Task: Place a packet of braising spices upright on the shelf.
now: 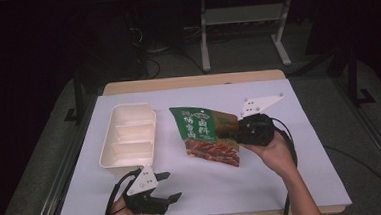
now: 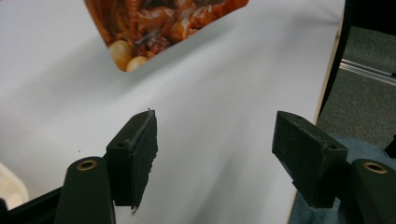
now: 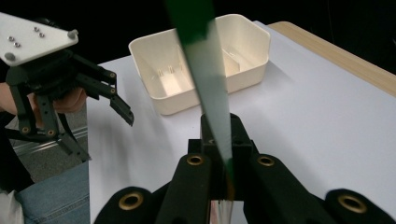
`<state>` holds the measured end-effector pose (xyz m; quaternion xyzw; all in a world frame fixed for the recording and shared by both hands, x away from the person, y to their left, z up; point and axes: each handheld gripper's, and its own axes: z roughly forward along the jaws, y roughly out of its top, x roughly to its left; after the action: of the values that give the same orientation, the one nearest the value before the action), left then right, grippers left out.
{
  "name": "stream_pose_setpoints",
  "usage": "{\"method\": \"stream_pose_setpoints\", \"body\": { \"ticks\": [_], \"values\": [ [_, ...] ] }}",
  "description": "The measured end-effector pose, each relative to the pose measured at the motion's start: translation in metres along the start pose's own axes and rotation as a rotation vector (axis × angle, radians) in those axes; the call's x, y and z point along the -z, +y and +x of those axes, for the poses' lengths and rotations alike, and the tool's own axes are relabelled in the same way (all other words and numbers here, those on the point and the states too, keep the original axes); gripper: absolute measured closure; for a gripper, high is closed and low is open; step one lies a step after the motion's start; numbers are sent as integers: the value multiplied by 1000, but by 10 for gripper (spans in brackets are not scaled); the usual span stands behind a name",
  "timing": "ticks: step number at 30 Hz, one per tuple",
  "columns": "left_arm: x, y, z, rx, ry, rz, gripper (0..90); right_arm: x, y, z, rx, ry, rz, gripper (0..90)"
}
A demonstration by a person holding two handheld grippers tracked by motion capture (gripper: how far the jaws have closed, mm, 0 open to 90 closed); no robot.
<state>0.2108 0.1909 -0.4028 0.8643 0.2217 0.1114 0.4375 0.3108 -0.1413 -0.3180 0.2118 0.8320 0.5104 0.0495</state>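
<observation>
Nearest the camera in the high view, at the desk's near edge toward its left corner, we hold the left gripper (image 1: pixel 169 185), its jaws spread wide with nothing between them. From the left gripper view we see the two black pads (image 2: pixel 135 156) well apart over the bare white sheet, and beyond them the lower corner of the food pouch (image 2: pixel 163 28) with its printed picture of braised meat. A bit of blue denim shows at the lower right of that view, past the desk's edge.

Our right gripper (image 1: pixel 236 129) sits near the middle of the desk, a little to the right, with our right hand (image 1: pixel 274 150) wrapped around its body and its grey three-cornered plate on top. Its jaws are closed on the right edge of the pouch (image 1: pixel 207 134), which is green at the top with white lettering and red-brown at the bottom. In the right gripper view the pouch (image 3: pixel 205 70) runs edge-on up from between the pinched jaws, so it is held tilted on its side; whether its lower corner touches the sheet we cannot tell.

Left of the pouch, and apart from it, a cream tray (image 1: pixel 107 151) with dividers lies on the white sheet (image 1: pixel 283 182) toward the desk's left side. Its compartments look empty. Along the far edge a strip of the wooden desk (image 1: pixel 192 81) shows beyond the sheet.
</observation>
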Motion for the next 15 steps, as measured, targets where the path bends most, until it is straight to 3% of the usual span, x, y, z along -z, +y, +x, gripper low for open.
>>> {"method": "stream_pose_setpoints", "body": {
  "ticks": [15],
  "values": [
    [2, -14, -4, -25, 10, -3, 255, -24, 24, 2, 20, 14, 23, 896]
  ]
}}
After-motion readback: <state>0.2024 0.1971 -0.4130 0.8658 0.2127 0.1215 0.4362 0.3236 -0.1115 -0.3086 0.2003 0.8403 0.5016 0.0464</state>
